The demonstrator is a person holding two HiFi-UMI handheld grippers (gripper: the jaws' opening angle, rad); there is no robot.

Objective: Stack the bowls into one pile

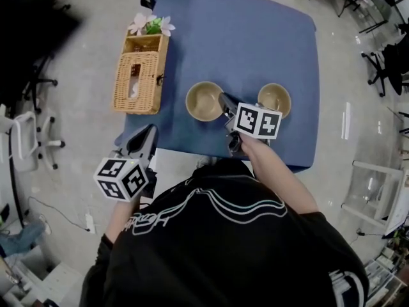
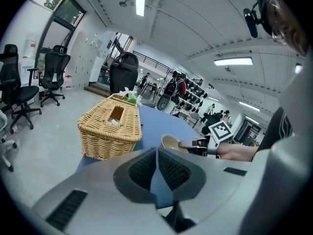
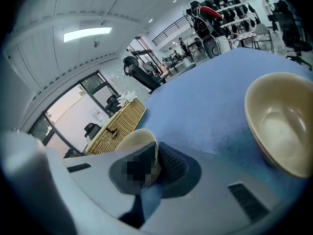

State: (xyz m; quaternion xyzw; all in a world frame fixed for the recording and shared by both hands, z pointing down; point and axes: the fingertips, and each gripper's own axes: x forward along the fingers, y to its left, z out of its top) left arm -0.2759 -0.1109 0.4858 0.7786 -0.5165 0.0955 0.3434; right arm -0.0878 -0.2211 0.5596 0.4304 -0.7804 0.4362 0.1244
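Note:
Two tan bowls stand on the blue table [image 1: 255, 37]. My right gripper [image 1: 225, 105] reaches to the right-hand rim of the left bowl [image 1: 202, 101] and is shut on it. In the right gripper view the rim of that bowl [image 3: 136, 139] sits pinched between the pads of the right gripper [image 3: 155, 155]. The other bowl [image 1: 274, 99] rests upright to the right, apart from it, and fills the right of the right gripper view as a large bowl [image 3: 281, 121]. My left gripper [image 1: 147, 135] hangs off the table's front left corner, shut and empty, and its pads [image 2: 146, 168] meet.
A wicker tissue box [image 1: 139, 82] stands at the table's left edge with artificial flowers [image 1: 152, 24] behind it. Office chairs [image 2: 19, 89] stand on the floor to the left. The person's body is close to the table's front edge.

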